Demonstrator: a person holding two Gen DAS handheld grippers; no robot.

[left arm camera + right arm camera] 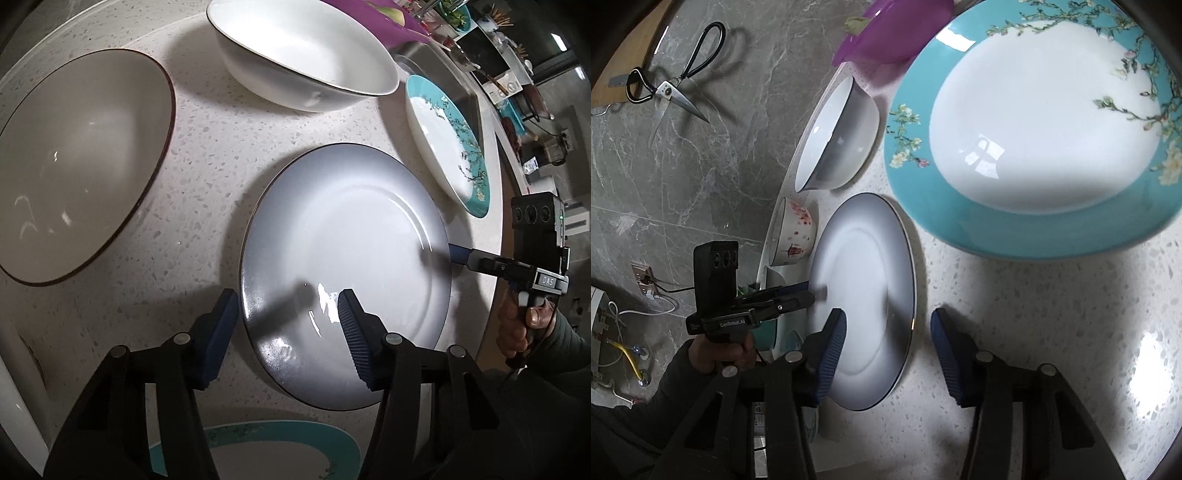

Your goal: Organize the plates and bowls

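Speckled stone countertop (207,155) carries all the dishes, and none of them holds any food. At the centre lies the grey plate (343,273). The left gripper (288,332) hangs over its near rim with fingers apart, one on each side of the edge, and the right gripper (888,343) does the same at the opposite rim, also spread and not pressing. Just beside it stands the teal floral plate (1034,129). Further off are the white bowl (306,62), the beige bowl (77,162) and a small red-patterned bowl (792,232).
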